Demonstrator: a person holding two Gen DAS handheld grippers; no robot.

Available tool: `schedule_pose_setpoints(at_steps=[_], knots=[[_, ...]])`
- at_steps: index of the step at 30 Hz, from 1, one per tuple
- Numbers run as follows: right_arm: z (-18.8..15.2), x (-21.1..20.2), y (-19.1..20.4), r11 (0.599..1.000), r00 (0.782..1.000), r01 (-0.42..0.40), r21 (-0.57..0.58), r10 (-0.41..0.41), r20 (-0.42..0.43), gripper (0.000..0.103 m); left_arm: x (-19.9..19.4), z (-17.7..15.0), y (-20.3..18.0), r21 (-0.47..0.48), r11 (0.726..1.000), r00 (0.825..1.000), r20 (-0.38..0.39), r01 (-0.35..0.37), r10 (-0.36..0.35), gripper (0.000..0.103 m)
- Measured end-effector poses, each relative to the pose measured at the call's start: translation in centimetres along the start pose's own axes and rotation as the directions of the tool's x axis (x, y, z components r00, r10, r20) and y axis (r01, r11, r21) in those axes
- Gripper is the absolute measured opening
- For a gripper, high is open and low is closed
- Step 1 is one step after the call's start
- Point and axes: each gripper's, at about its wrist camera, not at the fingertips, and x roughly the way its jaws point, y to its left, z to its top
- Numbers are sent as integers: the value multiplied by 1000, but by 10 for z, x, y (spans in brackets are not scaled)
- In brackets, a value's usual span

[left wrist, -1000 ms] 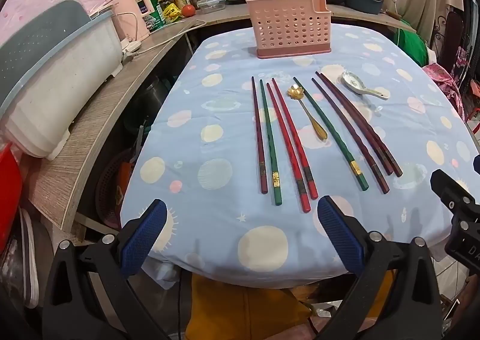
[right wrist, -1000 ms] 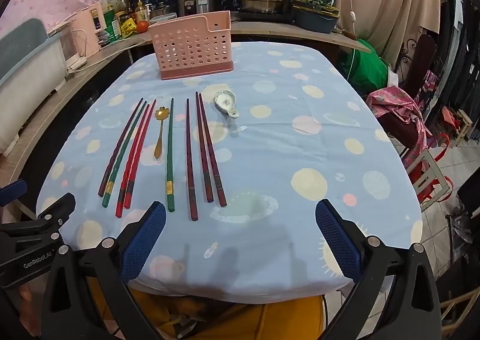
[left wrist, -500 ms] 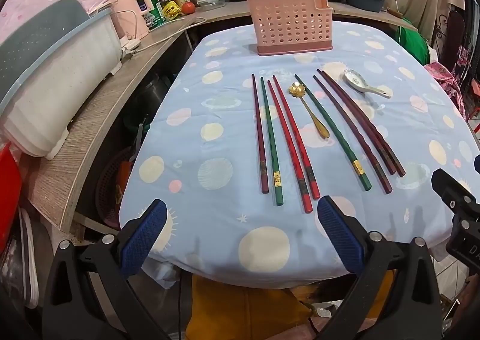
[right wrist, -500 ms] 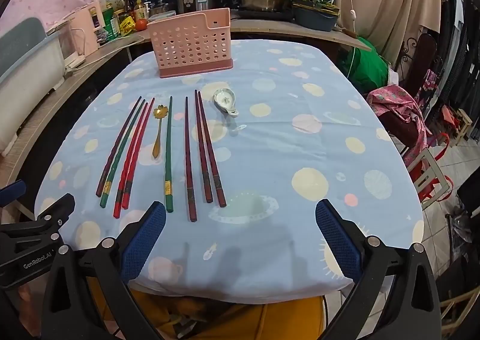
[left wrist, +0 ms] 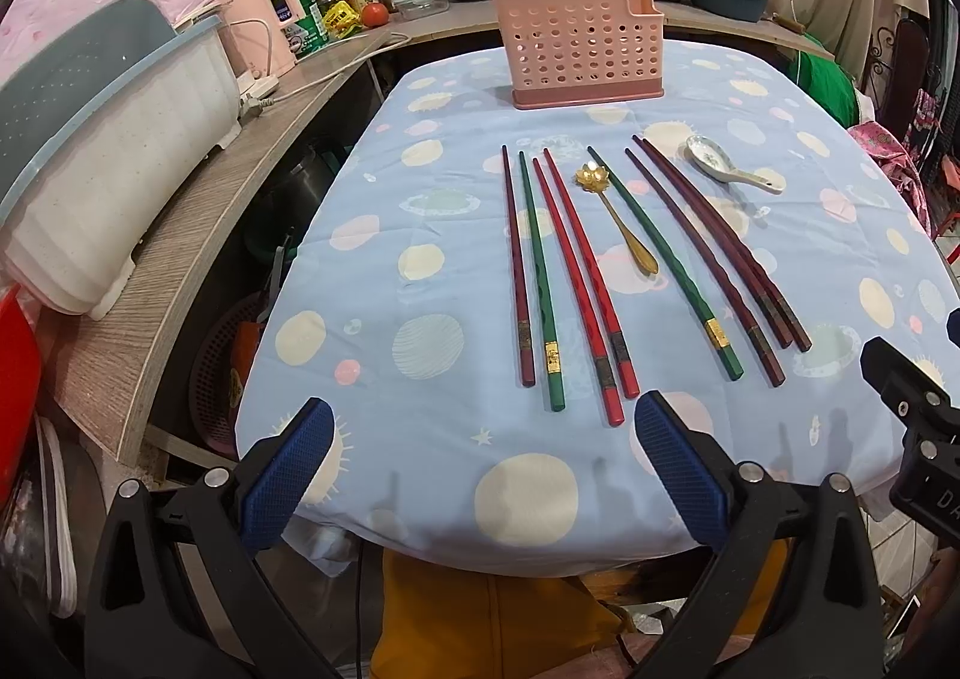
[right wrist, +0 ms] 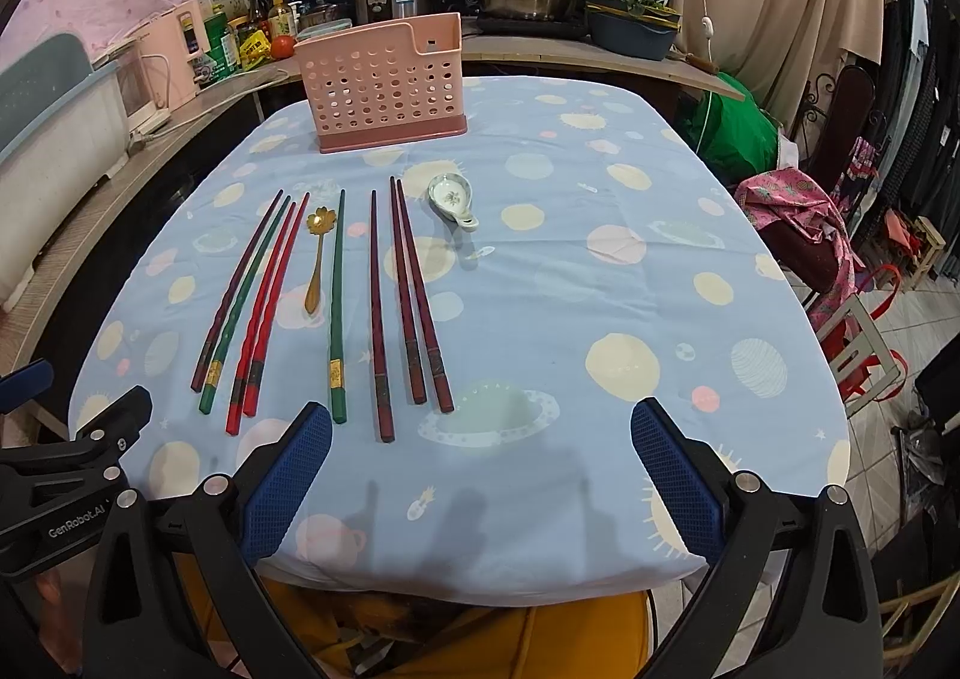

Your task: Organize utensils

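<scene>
While both grippers hang wide open at the near edge, left gripper [left wrist: 480, 475] & right gripper [right wrist: 480, 475], chopsticks [left wrist: 543, 283] lie mid-tabletop on blue dotted cloth [right wrist: 600, 319]; pink perforated holder [left wrist: 579, 49] at far edge. Only right view shows chairs [right wrist: 840, 235].

Perforated pink plastic holder [left wrist: 581, 43], glossy lacquered chopsticks [left wrist: 577, 283], shiny gold metal spoon [left wrist: 618, 217], matt cotton tablecloth [right wrist: 600, 283]

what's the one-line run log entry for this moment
phase: pre-grasp | left gripper: open, empty | right gripper: open, empty | chopsticks, spoons: on table | pink holder: upright
</scene>
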Motion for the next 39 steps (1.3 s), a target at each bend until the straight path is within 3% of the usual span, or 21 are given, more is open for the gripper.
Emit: schedule_pose_setpoints(at_steps=[39], knots=[[0,4,3,1000,1000,-1,-1,1,-5,96,-1,1,0,-1,1000,1000,-1,-2,2,96]])
